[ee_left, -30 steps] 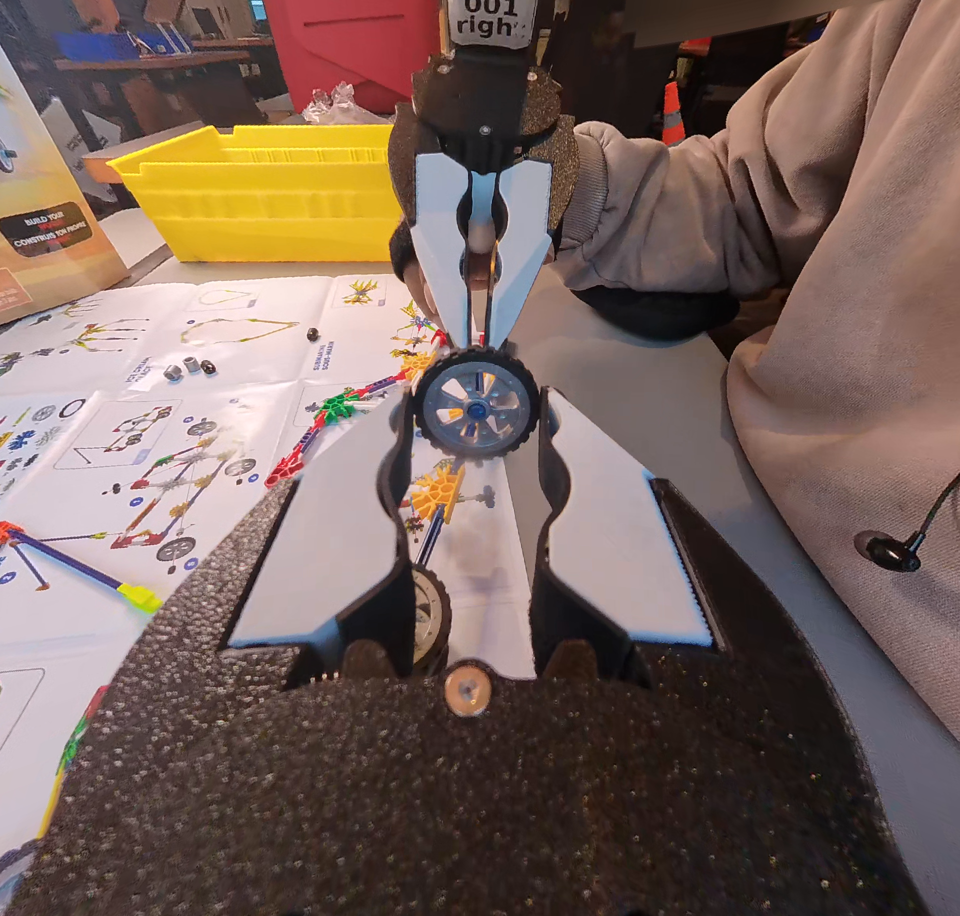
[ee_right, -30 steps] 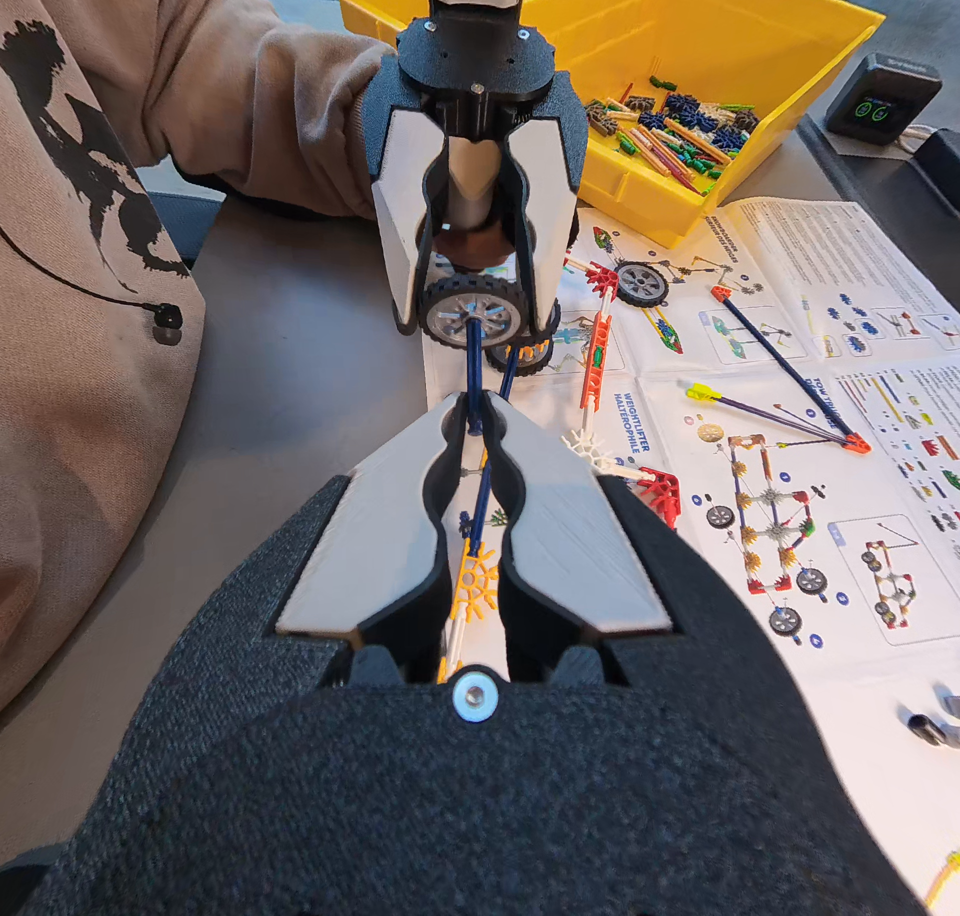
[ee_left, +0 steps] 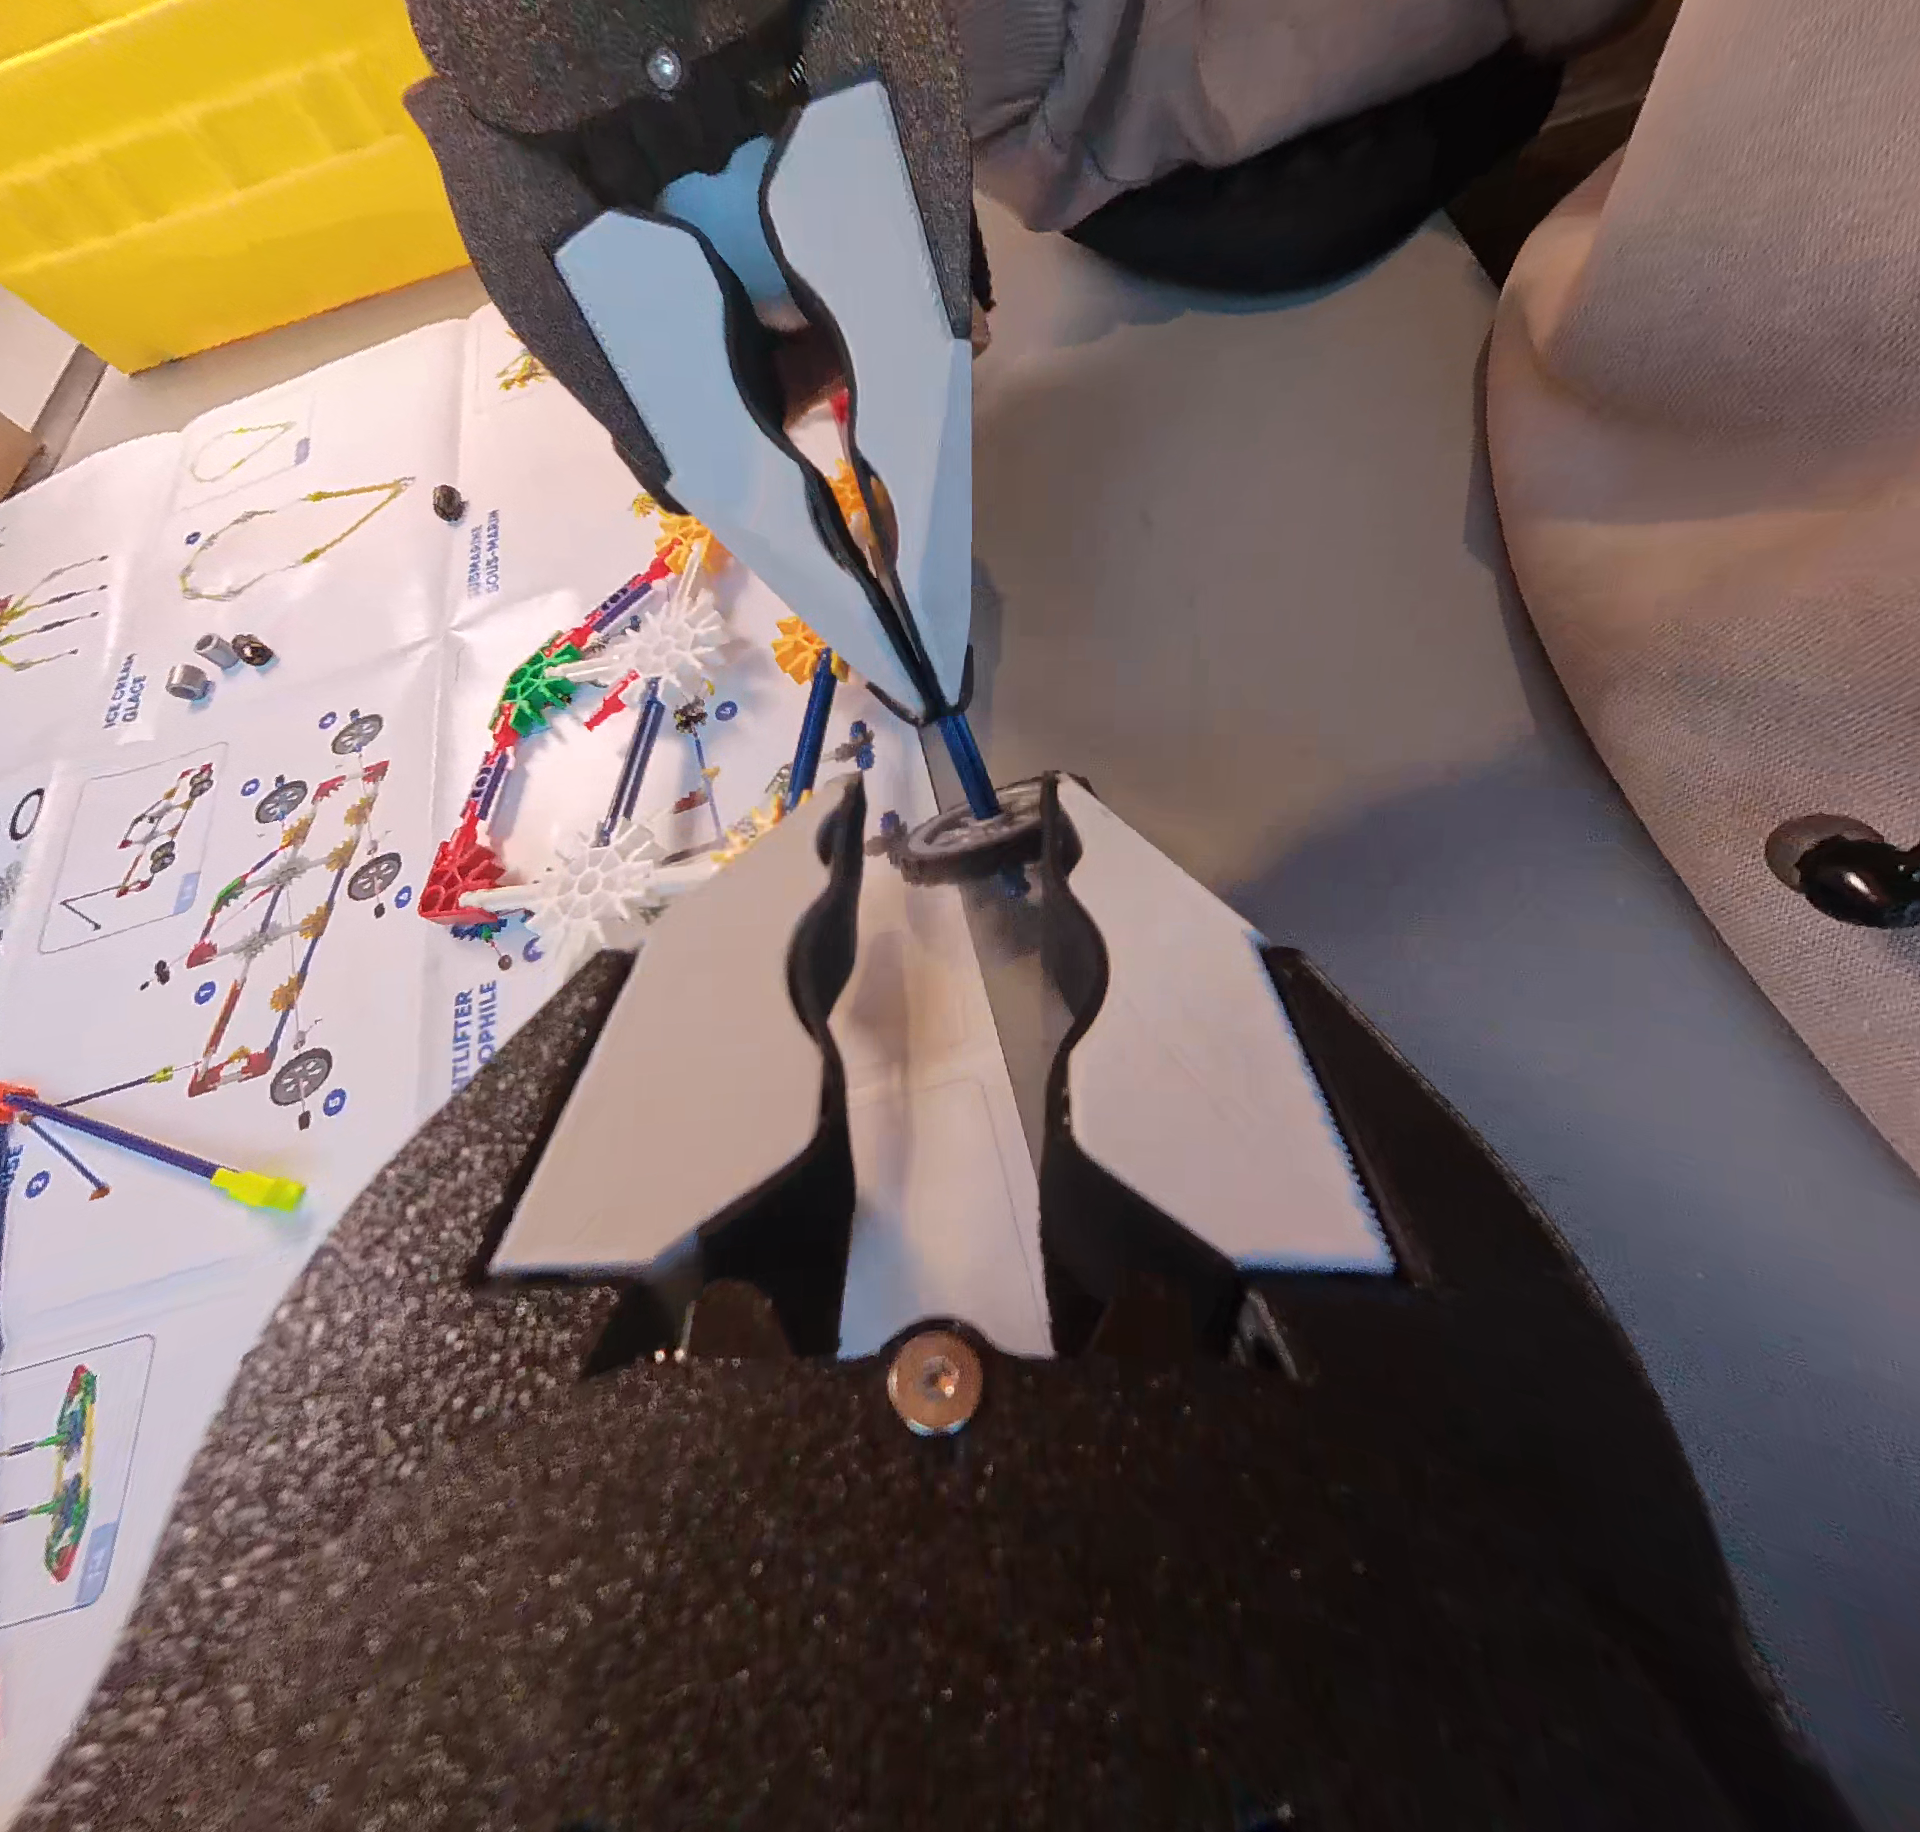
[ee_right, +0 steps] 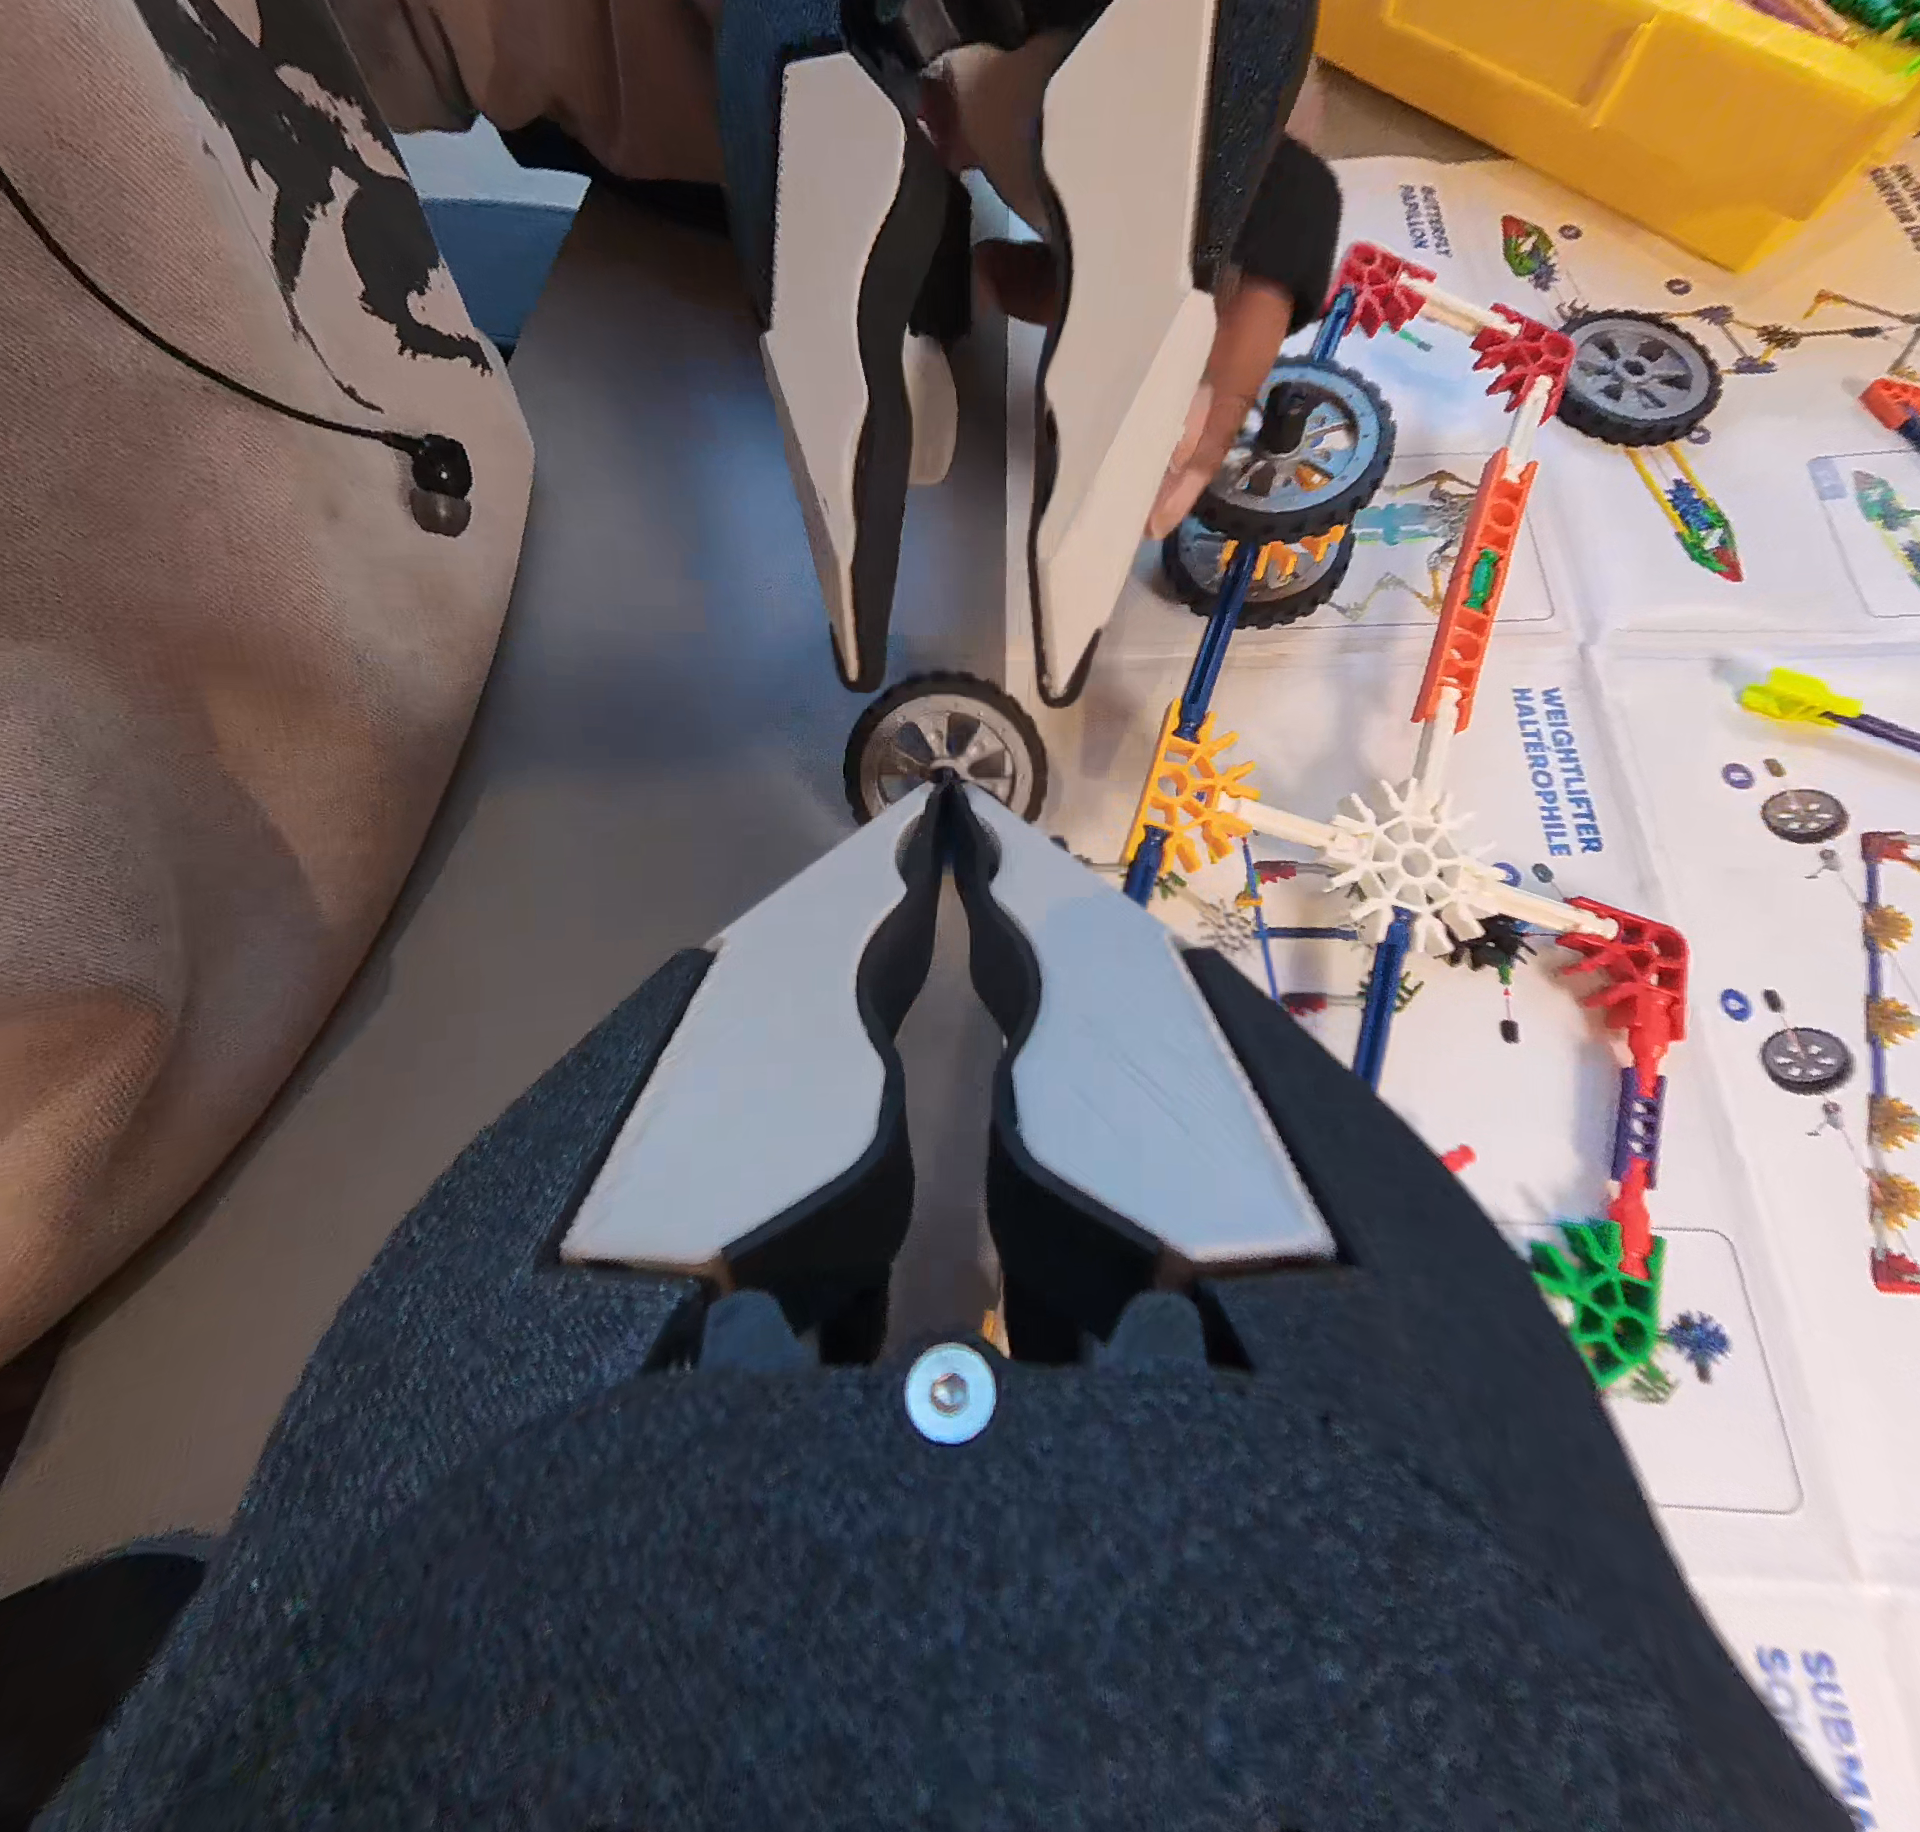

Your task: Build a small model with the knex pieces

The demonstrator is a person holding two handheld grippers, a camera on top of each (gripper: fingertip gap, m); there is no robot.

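Note:
A small toy wheel [ee_left: 971,832] with a black tyre and grey hub sits at the tips of my left gripper [ee_left: 956,785], over the grey table. The left jaws stand apart, and I cannot tell if they touch the tyre. My right gripper [ee_right: 948,790] is shut on a thin blue rod [ee_left: 966,764] whose end is in the hub of the wheel [ee_right: 914,743]. A yellow connector shows behind the right gripper's tips [ee_left: 935,707]. In the right wrist view the left gripper [ee_right: 961,681] points down at the wheel from above.
A rod-and-connector frame [ee_right: 1413,857] with two more wheels [ee_right: 1299,432] lies on the white instruction sheet [ee_left: 125,1263]. A yellow parts bin [ee_right: 1610,68] stands behind. A loose blue rod [ee_left: 260,1190] and small grey bits [ee_left: 218,655] lie on the sheet. A person's beige sleeve [ee_left: 1714,432] is at the side. The grippers are tip to tip, or close to it.
Both grippers have tilted down toward the table. The left jaws clamped the wheel across its tyre before; they now stand narrower with the wheel at their tips. The right gripper still holds the rod.

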